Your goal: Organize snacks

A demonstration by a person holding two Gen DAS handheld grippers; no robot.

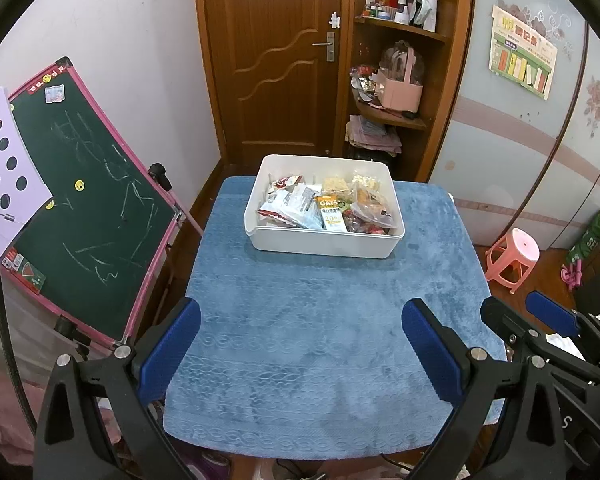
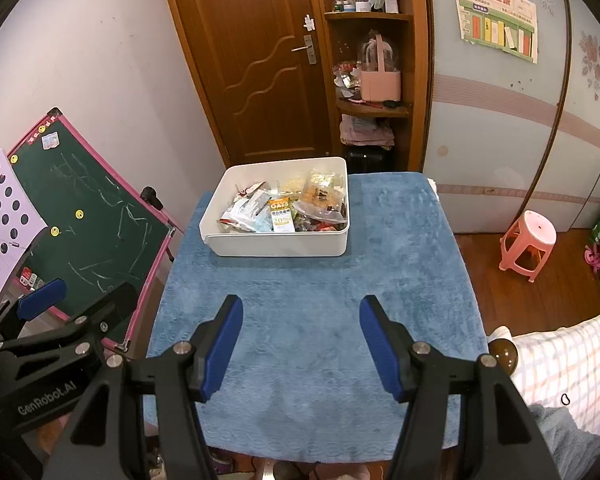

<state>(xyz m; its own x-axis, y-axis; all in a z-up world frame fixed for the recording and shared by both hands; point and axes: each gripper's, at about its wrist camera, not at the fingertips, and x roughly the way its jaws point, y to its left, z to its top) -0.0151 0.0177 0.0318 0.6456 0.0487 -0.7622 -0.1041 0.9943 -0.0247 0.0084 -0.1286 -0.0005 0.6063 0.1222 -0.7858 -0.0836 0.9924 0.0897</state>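
Note:
A white plastic bin [image 1: 320, 244] [image 2: 276, 246] stands at the far end of a table covered with a blue towel [image 1: 320, 320] [image 2: 312, 320]. Several snack packets fill it, among them an orange oats packet [image 1: 329, 212] [image 2: 281, 214]. My left gripper [image 1: 300, 316] hovers open over the near part of the towel, nothing between its blue pads. My right gripper [image 2: 300, 316] also hangs open and empty over the near towel. In the left wrist view the right gripper [image 1: 516, 312] shows at the right edge; in the right wrist view the left gripper [image 2: 80, 292] shows at the lower left.
A green chalkboard [image 1: 84, 208] [image 2: 88, 216] in a pink frame leans left of the table. Behind stand a wooden door [image 1: 272, 60] and shelves [image 1: 396, 80] with clutter. A pink stool [image 1: 512, 256] [image 2: 528, 244] is on the floor at right. A checked cloth [image 2: 560, 368] lies lower right.

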